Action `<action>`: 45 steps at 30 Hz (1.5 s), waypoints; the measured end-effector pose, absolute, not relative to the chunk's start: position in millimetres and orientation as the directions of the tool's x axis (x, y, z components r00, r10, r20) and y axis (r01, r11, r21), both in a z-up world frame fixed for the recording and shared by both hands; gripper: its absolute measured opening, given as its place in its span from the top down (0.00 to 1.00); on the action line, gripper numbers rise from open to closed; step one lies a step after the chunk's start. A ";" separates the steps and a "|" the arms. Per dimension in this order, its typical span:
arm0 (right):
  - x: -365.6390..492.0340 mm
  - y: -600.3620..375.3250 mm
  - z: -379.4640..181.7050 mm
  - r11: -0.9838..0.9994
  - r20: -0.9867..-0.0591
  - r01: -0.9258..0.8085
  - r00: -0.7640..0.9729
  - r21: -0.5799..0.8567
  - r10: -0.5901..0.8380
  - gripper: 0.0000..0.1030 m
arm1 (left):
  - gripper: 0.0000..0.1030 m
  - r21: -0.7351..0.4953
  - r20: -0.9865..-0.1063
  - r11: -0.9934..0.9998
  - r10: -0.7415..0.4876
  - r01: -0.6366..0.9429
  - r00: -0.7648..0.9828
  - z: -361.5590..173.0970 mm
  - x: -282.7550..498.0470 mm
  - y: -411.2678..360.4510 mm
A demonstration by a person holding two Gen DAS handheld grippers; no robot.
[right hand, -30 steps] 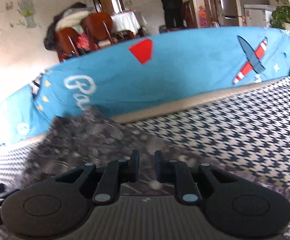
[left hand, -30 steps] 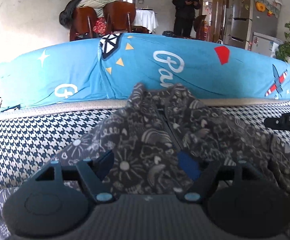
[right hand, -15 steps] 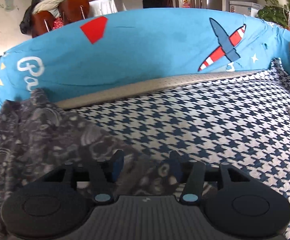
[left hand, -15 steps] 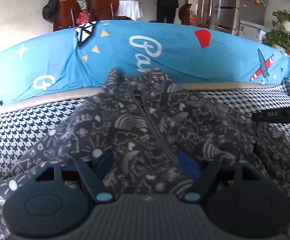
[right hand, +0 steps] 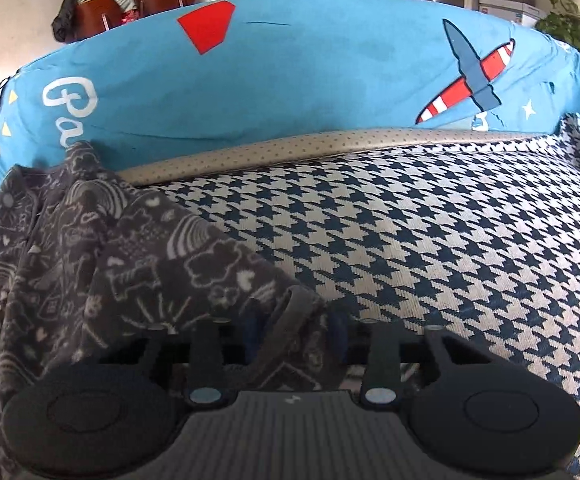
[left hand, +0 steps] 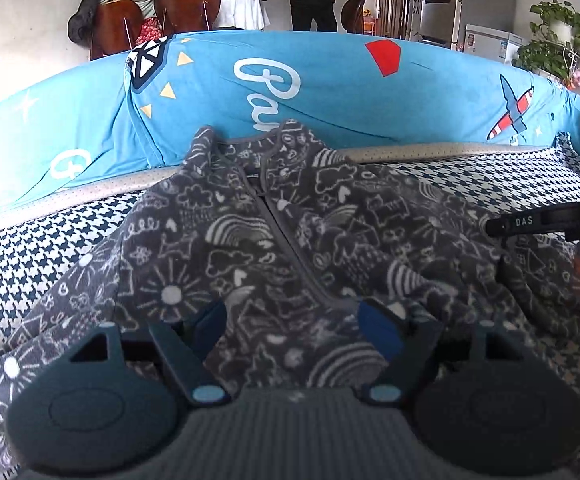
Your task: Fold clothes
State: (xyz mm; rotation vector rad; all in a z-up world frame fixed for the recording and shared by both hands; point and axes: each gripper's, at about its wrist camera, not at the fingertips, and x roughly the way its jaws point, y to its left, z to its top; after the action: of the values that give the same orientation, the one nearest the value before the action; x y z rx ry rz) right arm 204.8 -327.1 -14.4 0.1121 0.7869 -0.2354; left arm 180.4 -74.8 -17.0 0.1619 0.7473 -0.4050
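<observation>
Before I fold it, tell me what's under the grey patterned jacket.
The grey patterned jacket lies on the houndstooth cover, which shows around it. Whatever lies directly beneath is hidden.

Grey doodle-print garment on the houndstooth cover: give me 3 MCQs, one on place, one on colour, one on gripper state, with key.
1. Where does the collar end of the grey garment lie?
A. against the blue cushion
B. over a chair back
C. on the floor

2. What colour is the aeroplane print on that cushion?
A. green and yellow
B. blue with red and white stripes
C. all black

3. What lies between the fingers of the right gripper?
A. nothing
B. a plant leaf
C. a hemmed edge of the garment

Key: 1 A, the left wrist view shows the collar touching the cushion at the far edge of the houndstooth cover. 2 B, blue body, striped wings. 3 C, the right wrist view shows the grey hem running between the fingers as the jaws are closing.
</observation>
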 end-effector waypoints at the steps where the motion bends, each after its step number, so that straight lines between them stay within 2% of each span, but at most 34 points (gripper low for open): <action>1: 204.3 -326.1 -14.6 0.968 -0.710 0.252 0.682 0.002 -0.177 0.79 | 0.25 0.001 -0.689 0.910 -0.299 0.414 0.660 -17.5 180.4 -75.1; 3: 202.8 -324.5 -13.6 0.968 -0.704 0.251 0.686 -0.006 -0.182 0.86 | 0.25 0.002 -0.692 0.910 -0.298 0.414 0.658 -18.5 180.3 -75.7; 10: 193.3 -321.3 2.0 0.954 -0.669 0.300 0.703 -0.030 -0.242 0.89 | 0.24 0.005 -0.695 0.907 -0.299 0.420 0.654 -20.2 180.0 -74.3; 15: 180.5 -329.3 17.0 0.911 -0.652 0.405 0.669 -0.083 -0.357 0.92 | 0.22 0.000 -0.699 0.904 -0.306 0.428 0.646 -20.1 180.7 -73.0; 18: 178.6 -339.2 12.5 0.850 -0.646 0.491 0.589 -0.191 -0.485 0.92 | 0.22 -0.006 -0.706 0.897 -0.317 0.442 0.633 -21.1 180.1 -73.7; 22: 174.4 -357.3 10.3 0.865 -0.681 0.496 0.609 -0.074 -0.407 0.92 | 0.22 -0.017 -0.718 0.885 -0.334 0.465 0.610 -24.3 177.2 -76.7; 25: 173.8 -355.7 13.8 0.892 -0.647 0.450 0.668 -0.041 -0.367 0.91 | 0.22 -0.002 -0.720 0.876 -0.336 0.482 0.607 -26.8 172.9 -81.4; 28: 176.2 -356.0 16.3 0.909 -0.631 0.415 0.713 0.031 -0.305 0.86 | 0.19 -0.024 -0.734 0.865 -0.356 0.502 0.579 -30.6 170.6 -85.2; 30: 176.9 -352.4 18.2 0.918 -0.609 0.394 0.740 0.049 -0.285 0.79 | 0.19 -0.013 -0.740 0.855 -0.356 0.518 0.571 -33.6 166.8 -90.4; 36: 183.1 -347.9 24.0 0.934 -0.554 0.330 0.807 0.137 -0.204 0.70 | 0.18 0.025 -0.732 0.841 -0.353 0.541 0.583 -36.5 157.4 -99.2; 38: 188.1 -346.0 20.1 0.940 -0.566 0.311 0.804 0.142 -0.181 0.63 | 0.18 0.018 -0.738 0.843 -0.351 0.537 0.577 -37.6 157.8 -99.6; 45: 210.1 -337.9 -9.8 0.948 -0.637 0.307 0.749 0.086 -0.185 0.55 | 0.18 0.014 -0.741 0.844 -0.352 0.537 0.572 -37.6 157.2 -98.7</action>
State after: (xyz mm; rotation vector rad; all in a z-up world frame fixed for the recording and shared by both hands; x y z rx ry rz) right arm 210.1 -337.9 -9.8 0.1908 0.6734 -0.2709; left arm 157.2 -98.7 -37.6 0.2488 0.8076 -0.5273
